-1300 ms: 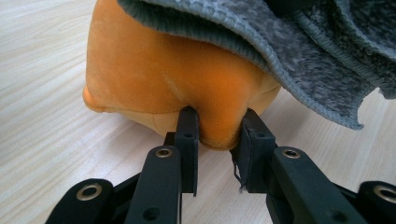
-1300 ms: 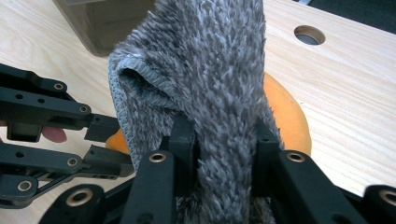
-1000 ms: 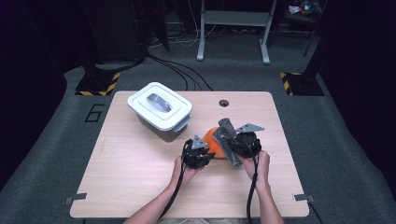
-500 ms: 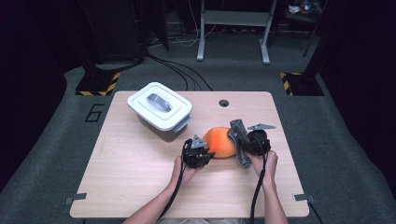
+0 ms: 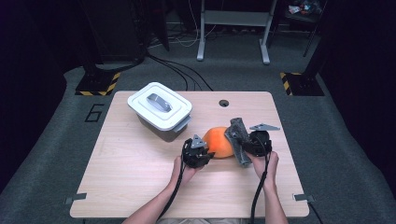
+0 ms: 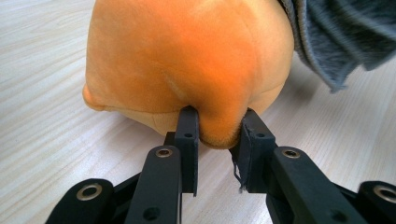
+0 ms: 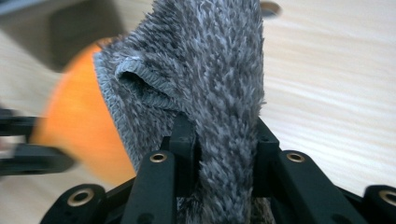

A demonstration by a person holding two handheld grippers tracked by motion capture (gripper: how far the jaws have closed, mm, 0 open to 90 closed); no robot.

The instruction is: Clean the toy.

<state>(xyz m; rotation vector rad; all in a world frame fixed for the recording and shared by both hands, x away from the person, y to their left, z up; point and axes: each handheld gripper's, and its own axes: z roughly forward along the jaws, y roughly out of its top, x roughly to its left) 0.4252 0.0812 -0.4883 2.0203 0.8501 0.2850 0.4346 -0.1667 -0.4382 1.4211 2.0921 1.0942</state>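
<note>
Left tool (image 6: 218, 135) pinches the orange plush (image 6: 187, 60) at mid-desk (image 5: 130, 186); up close, its pads dent the fabric. Right tool (image 7: 219, 135) clamps the grey towel (image 7: 210, 70), draped against the plush's right side.

lidded box (image 5: 160, 111) behind-left of ball (image 5: 219, 142); cloth (image 5: 238, 140) right of ball
</note>
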